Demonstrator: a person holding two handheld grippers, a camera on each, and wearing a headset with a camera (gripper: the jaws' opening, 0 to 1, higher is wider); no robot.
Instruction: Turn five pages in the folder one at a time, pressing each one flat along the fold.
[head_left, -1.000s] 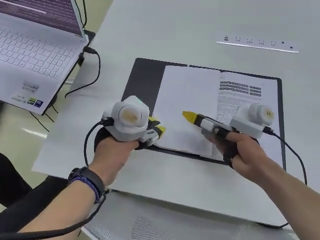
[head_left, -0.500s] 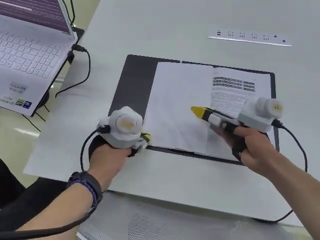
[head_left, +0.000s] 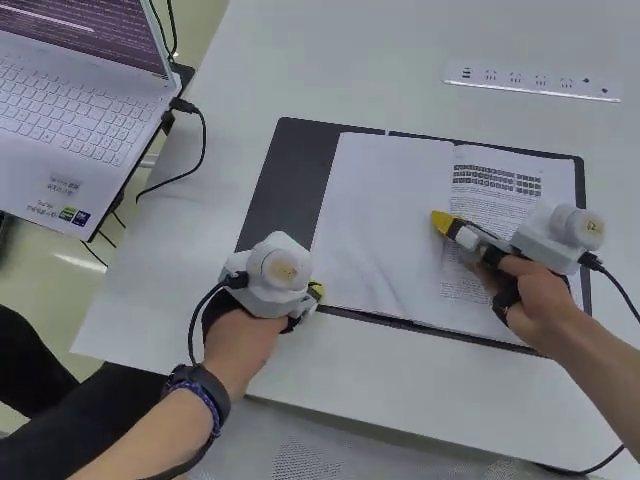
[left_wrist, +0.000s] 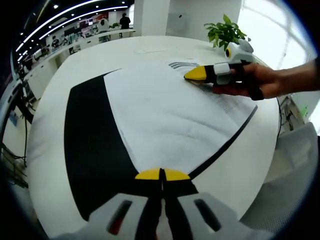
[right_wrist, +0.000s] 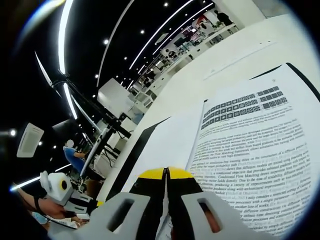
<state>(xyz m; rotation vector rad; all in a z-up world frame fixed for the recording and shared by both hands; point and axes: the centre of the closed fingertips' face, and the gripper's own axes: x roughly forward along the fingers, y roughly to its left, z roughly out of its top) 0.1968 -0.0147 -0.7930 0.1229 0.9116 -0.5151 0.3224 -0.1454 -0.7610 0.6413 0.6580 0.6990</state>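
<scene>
Now the black folder (head_left: 285, 185) lies open on the white table (head_left: 350, 60), with a blank page (head_left: 385, 225) spread over its middle and a printed page (head_left: 505, 190) on its right side. The right gripper (head_left: 443, 221) — yellow tips pressed together — is down on the paper right at the fold, where the blank sheet meets the printed one. The right gripper view has those closed tips lined up along that seam. The left gripper (head_left: 312, 293) sits at the folder's near edge, by the blank page's lower left corner, jaws closed tight too — whether they nip any paper, I cannot tell. A laptop (head_left: 70, 100) stands off to the left, and a power strip (head_left: 530, 82) lies on the far side.
</scene>
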